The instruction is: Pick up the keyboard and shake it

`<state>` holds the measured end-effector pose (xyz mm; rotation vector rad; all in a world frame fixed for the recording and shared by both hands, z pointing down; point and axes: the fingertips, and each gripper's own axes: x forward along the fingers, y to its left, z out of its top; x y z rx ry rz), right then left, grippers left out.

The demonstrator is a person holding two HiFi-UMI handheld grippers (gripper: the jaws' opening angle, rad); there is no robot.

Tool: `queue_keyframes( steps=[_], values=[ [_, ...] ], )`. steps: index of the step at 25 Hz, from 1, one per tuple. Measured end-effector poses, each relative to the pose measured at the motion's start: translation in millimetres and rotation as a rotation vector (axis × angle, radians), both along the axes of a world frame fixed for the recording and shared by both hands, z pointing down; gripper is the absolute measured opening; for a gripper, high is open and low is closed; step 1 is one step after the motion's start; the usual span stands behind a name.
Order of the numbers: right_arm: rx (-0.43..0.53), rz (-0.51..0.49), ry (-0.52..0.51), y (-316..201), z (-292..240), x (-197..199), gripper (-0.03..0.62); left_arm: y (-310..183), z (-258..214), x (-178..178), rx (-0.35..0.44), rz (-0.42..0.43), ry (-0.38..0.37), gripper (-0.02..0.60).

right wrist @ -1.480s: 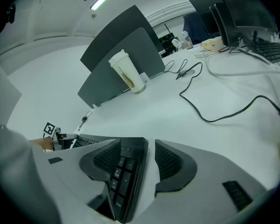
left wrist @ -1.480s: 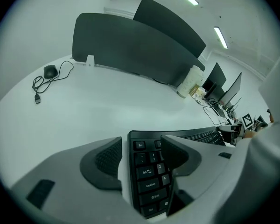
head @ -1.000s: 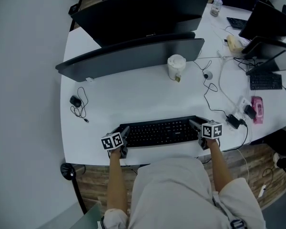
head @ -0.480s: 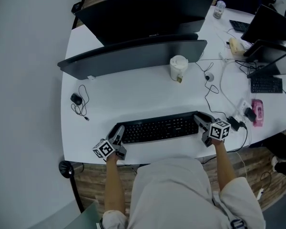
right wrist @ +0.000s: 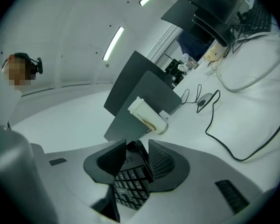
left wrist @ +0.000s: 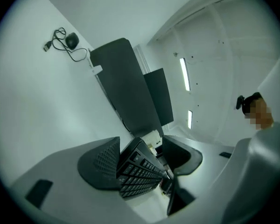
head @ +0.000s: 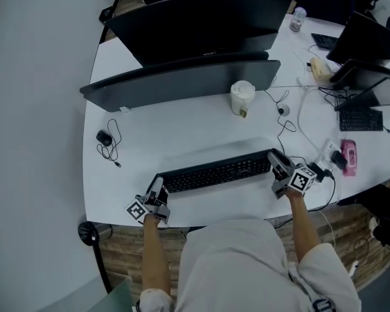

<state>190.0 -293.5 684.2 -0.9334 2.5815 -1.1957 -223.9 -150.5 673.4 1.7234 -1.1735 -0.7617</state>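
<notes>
Keyboard [head: 214, 172] gripped at both ends: left tongs [head: 156, 190] closed on left end, right tongs [head: 277, 163] just closed part-way onto right end. Since second ago it rose off desk [head: 182, 132], hung above near edge, right end farther. Pickup judged done; shaking remained.

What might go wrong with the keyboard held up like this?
The keyboard hangs only by its ends: the left claw grips one, the right claw has just been closing its jaws on the other; shaking might slip one free. The cables by that claw might snag. A swing might tip the cup.
</notes>
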Motion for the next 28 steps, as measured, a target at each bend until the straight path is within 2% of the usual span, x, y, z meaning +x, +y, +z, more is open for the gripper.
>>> queue_keyframes(
  steps=[2,4,6,8,12,16,23,25,28],
  values=[
    [0.010,0.001,-0.010,1.0,-0.9,5.8,0.176,6.0,2.2,8.3,-0.007,0.080,-0.041,0.279],
    [0.018,-0.023,-0.019,4.1,-2.0,8.8,0.176,13.0,6.2,8.7,-0.020,0.133,-0.115,0.281],
    [0.020,-0.043,-0.038,6.7,-4.6,10.3,0.178,16.2,4.9,8.6,-0.010,0.155,-0.167,0.281],
    [0.020,-0.046,-0.065,8.0,-7.0,10.4,0.179,13.2,-1.8,8.4,0.022,0.134,-0.181,0.287],
    [0.015,-0.021,-0.072,8.1,-4.9,11.9,0.179,6.5,-10.1,4.6,0.078,0.070,-0.101,0.302],
    [0.012,-0.009,-0.069,7.1,-3.3,11.8,0.178,6.6,0.4,0.5,0.050,0.059,-0.127,0.304],
    [-0.001,0.019,-0.104,-0.5,0.0,25.4,0.178,16.0,-11.2,25.0,0.101,0.224,0.058,0.300],
    [-0.006,0.026,-0.108,-2.0,5.0,29.7,0.178,18.4,-13.1,28.7,0.107,0.259,0.071,0.295],
    [-0.005,0.013,-0.107,-1.3,5.2,29.2,0.176,20.6,-9.3,29.8,0.101,0.288,0.033,0.272]
  ],
)
